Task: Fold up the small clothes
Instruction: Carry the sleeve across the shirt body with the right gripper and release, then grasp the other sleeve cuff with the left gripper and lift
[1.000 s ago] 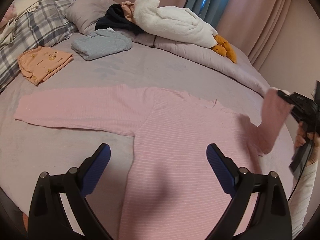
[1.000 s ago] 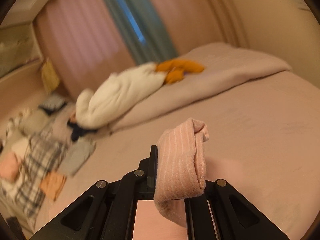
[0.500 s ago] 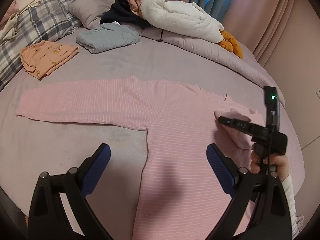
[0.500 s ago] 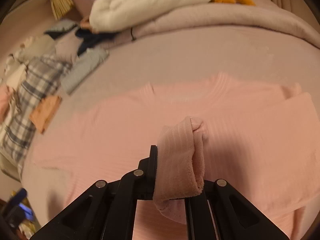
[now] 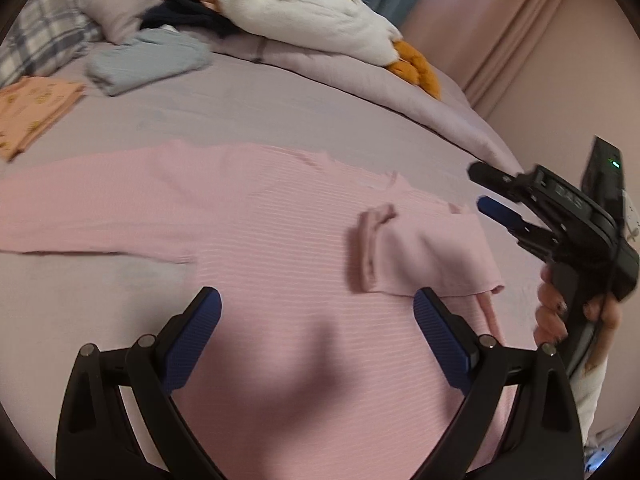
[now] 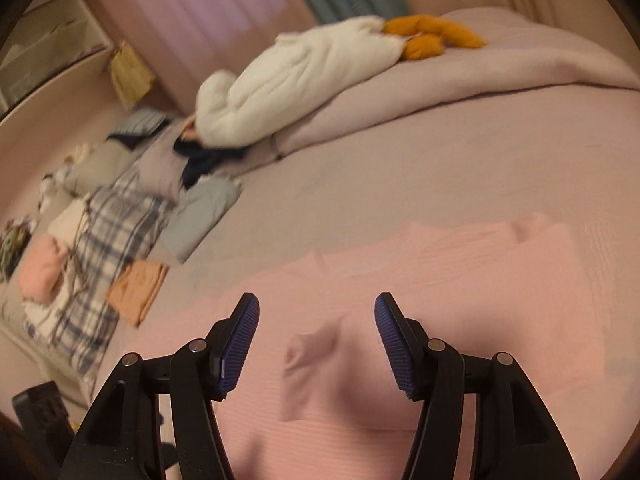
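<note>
1. The pink ribbed top (image 5: 280,248) lies flat on the bed (image 5: 280,112), in the middle of the left wrist view. One sleeve (image 5: 424,252) is folded over the chest at about 3 o'clock; the other sleeve (image 5: 80,216) reaches out toward 9 o'clock.
2. The right gripper (image 6: 316,340) is opening its fingers, with nothing between them; the cuff (image 6: 308,352) rests loose below.
3. The left gripper (image 5: 316,332) has its fingers spread wide and empty above the body of the top.
4. Risk: the folded sleeve is soft knit and has a rolled cuff, so it may slide or unroll if a finger catches it.
5. Risk: the bed is soft, so a pinch may also take the sheet under the top.
6. The knit is thin, with fine horizontal ribs, and looks limp.
</note>
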The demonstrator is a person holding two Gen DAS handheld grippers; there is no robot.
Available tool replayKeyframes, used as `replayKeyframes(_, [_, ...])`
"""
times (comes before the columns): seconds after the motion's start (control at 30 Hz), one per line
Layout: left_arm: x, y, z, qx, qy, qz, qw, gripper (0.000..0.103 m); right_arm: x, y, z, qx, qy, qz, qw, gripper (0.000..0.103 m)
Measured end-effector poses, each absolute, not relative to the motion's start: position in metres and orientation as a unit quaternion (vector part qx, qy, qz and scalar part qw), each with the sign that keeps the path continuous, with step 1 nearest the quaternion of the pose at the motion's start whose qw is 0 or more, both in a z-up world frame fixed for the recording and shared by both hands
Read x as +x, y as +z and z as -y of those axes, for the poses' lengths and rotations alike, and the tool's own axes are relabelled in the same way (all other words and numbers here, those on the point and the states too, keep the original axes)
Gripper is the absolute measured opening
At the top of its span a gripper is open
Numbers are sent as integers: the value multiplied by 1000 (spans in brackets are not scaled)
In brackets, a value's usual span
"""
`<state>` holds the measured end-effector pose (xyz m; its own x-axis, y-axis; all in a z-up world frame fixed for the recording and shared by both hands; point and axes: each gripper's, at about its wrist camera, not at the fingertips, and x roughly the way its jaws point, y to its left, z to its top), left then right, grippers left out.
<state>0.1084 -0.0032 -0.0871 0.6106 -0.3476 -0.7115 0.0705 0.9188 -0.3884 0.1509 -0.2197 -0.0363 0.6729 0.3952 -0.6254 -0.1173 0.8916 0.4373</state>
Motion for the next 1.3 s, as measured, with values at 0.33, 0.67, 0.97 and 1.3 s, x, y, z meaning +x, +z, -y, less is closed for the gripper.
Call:
replayKeyframes(0.33, [170, -134, 61, -180, -153, -449, 862, 84, 107, -60, 290, 213, 32, -364, 906, 60])
replayKeyframes(0.67, [200, -153, 81, -169, -126, -452, 867, 6, 88, -89, 334, 260, -18, -373, 890, 60])
replayKeyframes(0.97, [190, -90, 69, -189, -127, -387, 893, 4, 89, -107, 340, 268, -30, -393, 879, 60])
replayKeyframes(1.3, [185, -25, 32, -204, -116, -322, 917, 4, 96, -115, 336, 269, -28, -409, 872, 60])
